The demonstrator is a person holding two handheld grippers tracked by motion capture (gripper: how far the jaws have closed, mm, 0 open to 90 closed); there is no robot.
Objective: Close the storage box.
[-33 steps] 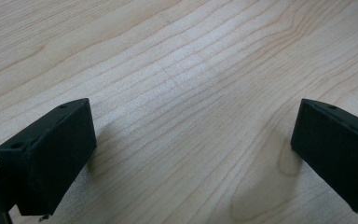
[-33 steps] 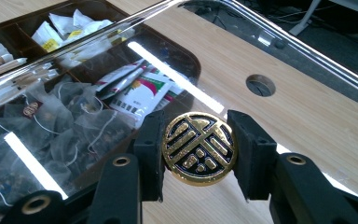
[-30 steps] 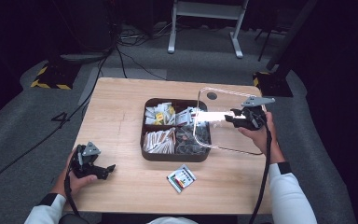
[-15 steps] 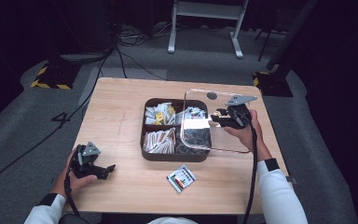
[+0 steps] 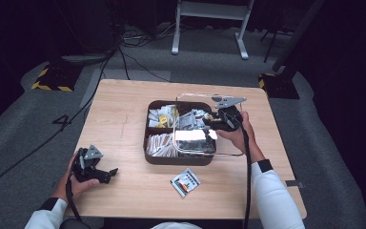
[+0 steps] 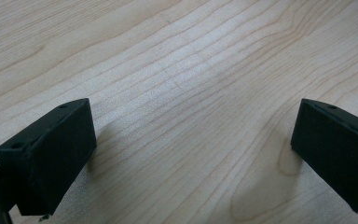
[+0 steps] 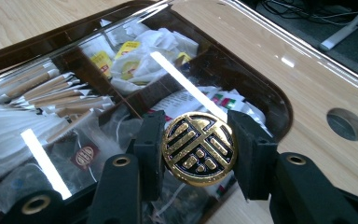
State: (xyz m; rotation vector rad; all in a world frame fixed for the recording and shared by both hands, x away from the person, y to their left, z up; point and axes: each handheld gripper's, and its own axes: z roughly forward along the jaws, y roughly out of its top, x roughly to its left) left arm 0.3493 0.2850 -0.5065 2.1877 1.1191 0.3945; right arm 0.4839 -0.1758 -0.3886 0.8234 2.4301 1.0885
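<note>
A brown compartment box [image 5: 153, 157] of tea bags and sachets sits mid-table. My right gripper [image 5: 215, 123] is shut on the gold knob [image 7: 199, 148] of a clear lid [image 5: 190, 141], held slightly tilted over the box's right half. In the right gripper view the pads clamp both sides of the knob, with the lid [image 7: 270, 60] spreading beyond and the box's compartments [image 7: 42, 44] visible through it. My left gripper [image 5: 109, 174] rests at the table's front left. Its jaws stand wide apart over bare wood [image 6: 191, 70], with nothing between them.
A small printed packet [image 5: 185, 182] lies on the table in front of the box. The wooden tabletop [image 5: 124, 114] ends close behind the right hand's side. Cables and a stand's feet [image 5: 209, 43] are on the floor beyond the far edge.
My right gripper has carried the lid leftward from beside the box to over its right half, and the lid now lies flatter. The left gripper has stayed put.
</note>
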